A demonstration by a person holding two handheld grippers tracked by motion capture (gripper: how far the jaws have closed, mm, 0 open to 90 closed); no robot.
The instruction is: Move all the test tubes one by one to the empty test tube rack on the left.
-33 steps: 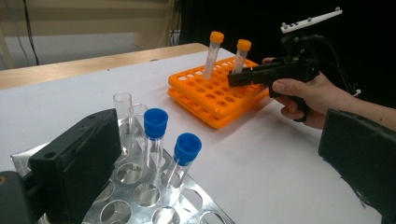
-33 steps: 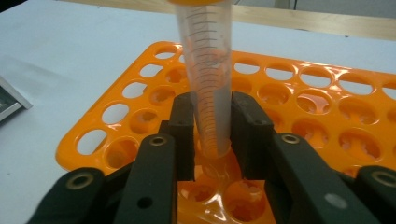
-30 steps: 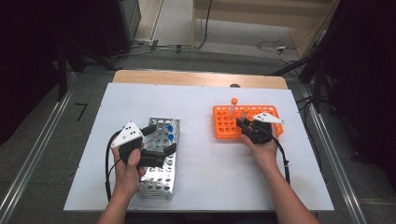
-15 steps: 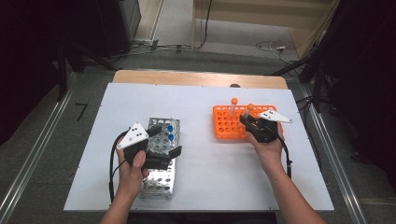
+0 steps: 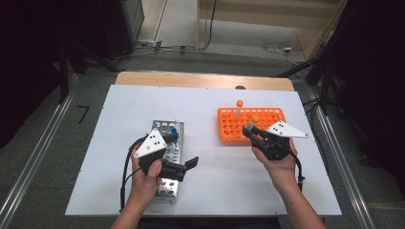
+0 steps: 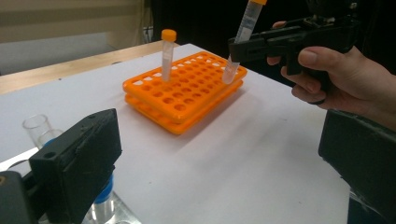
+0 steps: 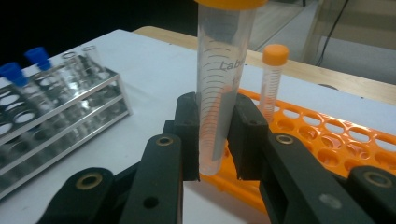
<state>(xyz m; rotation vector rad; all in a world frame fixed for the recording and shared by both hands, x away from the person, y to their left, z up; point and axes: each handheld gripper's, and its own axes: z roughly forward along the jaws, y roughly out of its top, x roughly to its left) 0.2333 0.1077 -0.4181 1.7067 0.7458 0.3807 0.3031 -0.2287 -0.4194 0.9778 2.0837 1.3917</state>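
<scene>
My right gripper [image 5: 249, 130] is shut on a clear tube with an orange cap [image 7: 219, 88], holding it upright just above the near left edge of the orange rack [image 5: 267, 125]. The left gripper view shows that tube [image 6: 242, 35] tilted, its tip over the rack's corner [image 6: 182, 93]. A second orange-capped tube [image 5: 238, 109] stands in a far hole of the rack. My left gripper [image 5: 184, 151] is open with nothing between its jaws, hovering by the right side of the metal rack [image 5: 165, 188].
The metal rack [image 7: 51, 121] holds blue-capped tubes [image 7: 36, 56] and several clear open ones. The white tabletop [image 5: 215, 191] is bare between the two racks. A wooden strip [image 5: 200, 80] runs along the table's far edge.
My right gripper has risen and drawn back toward the person with the tube. My left gripper has shifted a little to the right, off the metal rack.
</scene>
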